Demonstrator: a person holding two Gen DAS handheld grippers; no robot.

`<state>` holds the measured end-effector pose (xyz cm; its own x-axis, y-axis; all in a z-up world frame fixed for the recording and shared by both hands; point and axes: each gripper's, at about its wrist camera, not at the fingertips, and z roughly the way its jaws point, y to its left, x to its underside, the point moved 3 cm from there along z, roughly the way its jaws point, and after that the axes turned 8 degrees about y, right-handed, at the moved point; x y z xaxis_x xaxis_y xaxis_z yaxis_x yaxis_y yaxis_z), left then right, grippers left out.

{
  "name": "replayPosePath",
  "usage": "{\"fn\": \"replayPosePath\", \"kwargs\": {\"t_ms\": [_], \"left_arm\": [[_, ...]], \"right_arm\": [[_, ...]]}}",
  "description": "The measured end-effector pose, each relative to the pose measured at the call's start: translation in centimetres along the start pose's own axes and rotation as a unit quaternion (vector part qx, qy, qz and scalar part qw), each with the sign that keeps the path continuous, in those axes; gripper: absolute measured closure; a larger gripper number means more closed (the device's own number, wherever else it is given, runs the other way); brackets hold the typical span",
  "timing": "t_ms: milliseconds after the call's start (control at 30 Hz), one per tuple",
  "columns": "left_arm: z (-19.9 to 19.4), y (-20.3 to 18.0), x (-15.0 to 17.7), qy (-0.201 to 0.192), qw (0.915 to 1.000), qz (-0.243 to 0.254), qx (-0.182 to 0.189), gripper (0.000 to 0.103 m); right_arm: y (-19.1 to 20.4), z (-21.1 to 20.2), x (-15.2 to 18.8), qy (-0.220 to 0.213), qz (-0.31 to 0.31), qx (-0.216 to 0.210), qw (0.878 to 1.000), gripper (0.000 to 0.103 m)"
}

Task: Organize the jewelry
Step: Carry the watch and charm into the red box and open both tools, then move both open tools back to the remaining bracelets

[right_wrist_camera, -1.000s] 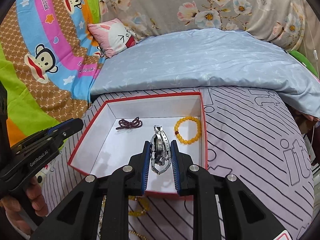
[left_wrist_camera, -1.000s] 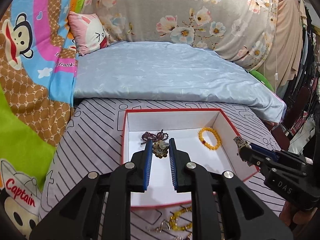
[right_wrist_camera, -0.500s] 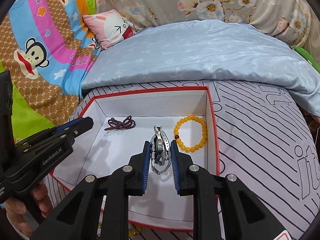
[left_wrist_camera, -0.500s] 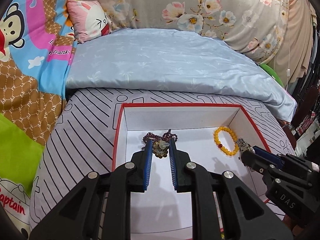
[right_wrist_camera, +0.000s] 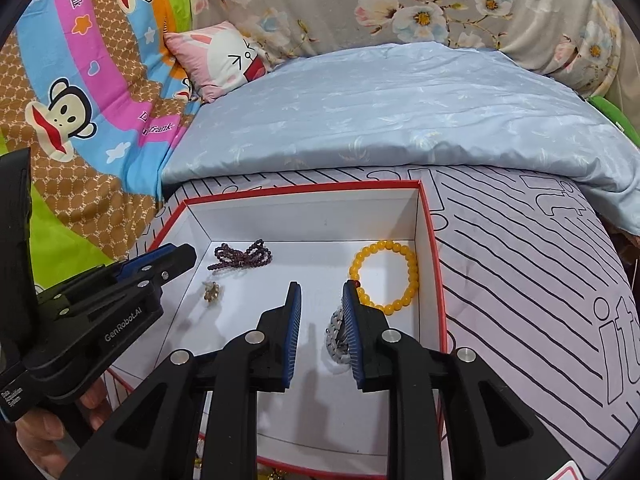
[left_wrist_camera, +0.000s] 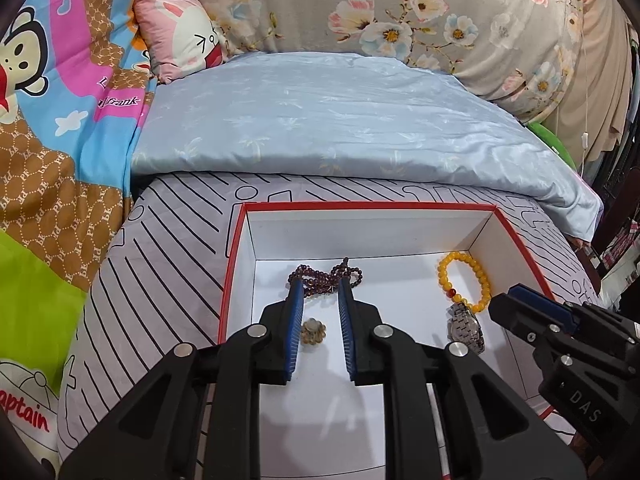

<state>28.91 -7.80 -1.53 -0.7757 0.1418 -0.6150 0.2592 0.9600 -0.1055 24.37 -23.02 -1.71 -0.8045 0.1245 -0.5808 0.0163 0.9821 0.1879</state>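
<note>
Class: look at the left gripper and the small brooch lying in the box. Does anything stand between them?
Nothing visible does. The brooch lies on the box floor between the open fingers of the left gripper, untouched.

A pale blue, leaf-patterned quilt [left_wrist_camera: 340, 120] lies folded across the middle of the bed. Nearer, under it, spreads a lilac sheet with black stripes [right_wrist_camera: 520, 260]. At the far left a pink cushion with a white rabbit face [left_wrist_camera: 182, 36] leans against a grey floral bedcover [left_wrist_camera: 400, 8]. Along the left hangs a bright cartoon-monkey blanket [right_wrist_camera: 80, 80].
</note>
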Motion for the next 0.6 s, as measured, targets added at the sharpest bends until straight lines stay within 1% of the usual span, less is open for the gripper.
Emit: {"fn": "replayPosePath", "kwargs": {"t_ms": [67,133,300,400,600], "left_arm": [[-0.5,-0.2,0.0,-0.004,1.0000,0.002,0.003,0.082],[-1.3,-0.2,0.1,-0.011,0.9999,0.001,0.004,0.068],[-3.3,0.7,1.0,-0.018,0.9997,-0.014,0.007,0.067],[-4.6,1.8,2.1,-0.019,0.9994,-0.029,0.007,0.067],[-7.0,2.7,4.3,-0.020,0.9991,-0.036,0.005,0.067]], "right_arm": [[0.0,-0.5,0.3,-0.004,0.002,0.001,1.000,0.082],[-0.1,-1.1,0.6,-0.006,0.008,0.000,1.000,0.080],[-0.8,-2.9,1.9,-0.013,0.023,0.002,1.000,0.080],[-0.9,-4.0,2.9,-0.014,0.029,0.000,0.999,0.080],[-0.5,-6.0,5.4,-0.016,0.030,0.008,0.999,0.080]]}}
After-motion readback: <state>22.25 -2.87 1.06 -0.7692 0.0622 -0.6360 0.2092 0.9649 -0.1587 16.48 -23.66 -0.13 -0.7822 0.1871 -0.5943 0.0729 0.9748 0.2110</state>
